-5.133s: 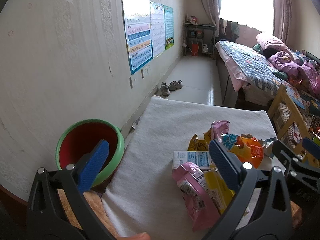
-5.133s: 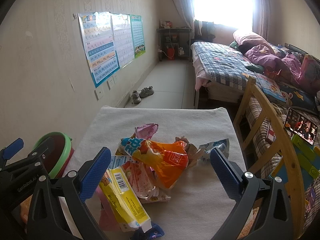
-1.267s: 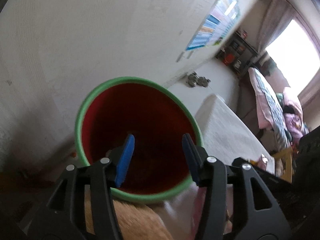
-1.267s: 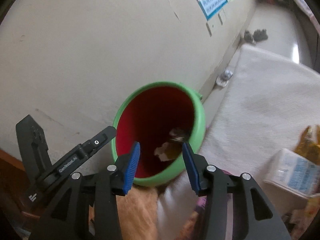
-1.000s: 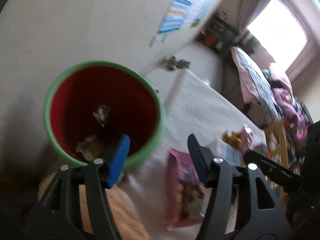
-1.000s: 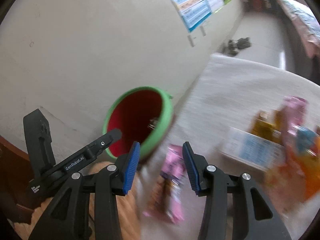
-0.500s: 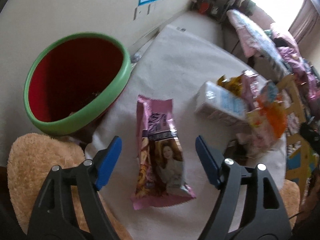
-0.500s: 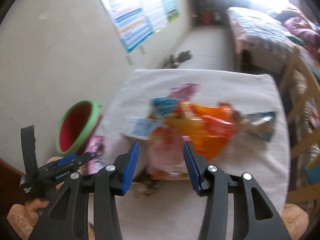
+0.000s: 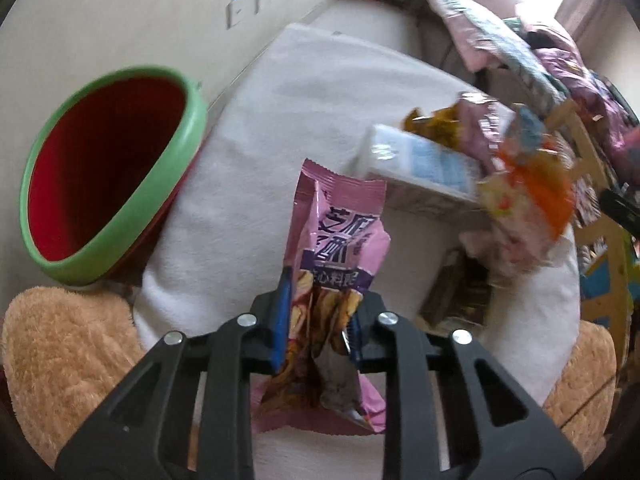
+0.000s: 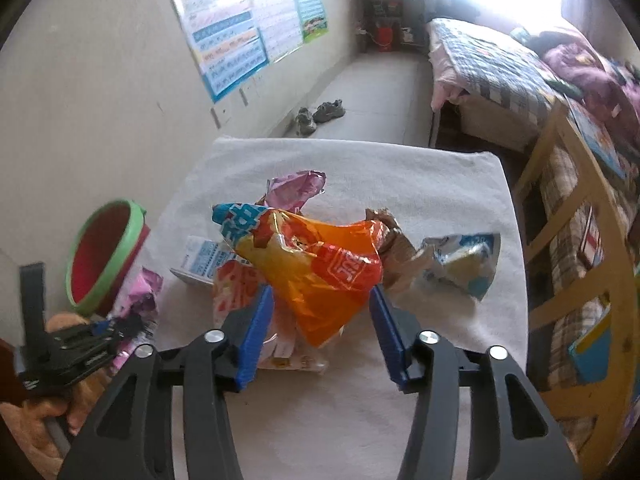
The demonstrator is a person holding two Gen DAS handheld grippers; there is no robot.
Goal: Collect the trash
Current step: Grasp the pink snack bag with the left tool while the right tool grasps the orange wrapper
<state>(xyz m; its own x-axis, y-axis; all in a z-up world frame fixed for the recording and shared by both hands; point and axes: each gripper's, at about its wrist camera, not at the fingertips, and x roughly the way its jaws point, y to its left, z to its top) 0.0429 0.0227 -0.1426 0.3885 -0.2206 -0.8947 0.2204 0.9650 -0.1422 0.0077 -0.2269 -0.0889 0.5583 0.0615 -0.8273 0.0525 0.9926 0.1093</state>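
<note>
A pink snack wrapper (image 9: pixel 340 232) lies on the white cloth table (image 9: pixel 312 92), crumpled at its near end. My left gripper (image 9: pixel 318 328) is closing and its blue pads pinch that near end. The right wrist view also shows the left gripper (image 10: pixel 108 328) holding the pink wrapper (image 10: pixel 140 292). The red bin with a green rim (image 9: pixel 132 216) stands to its left, off the table edge. My right gripper (image 10: pixel 322 334) is opening above the pile. The tip of an orange snack bag (image 10: pixel 320 264) sits between its fingers, and the pads do not touch it.
A white and blue carton (image 9: pixel 420 164), a blue and white wrapper (image 10: pixel 464 260) and several other wrappers lie in the pile. A tan fuzzy cushion (image 9: pixel 60 340) lies at the near edge. A wooden frame (image 10: pixel 580 200) and a bed stand to the right.
Both grippers left the bin and came over the table. The left jaws have closed onto the pink wrapper, bunching it. The right jaws have widened around the orange bag's tip.
</note>
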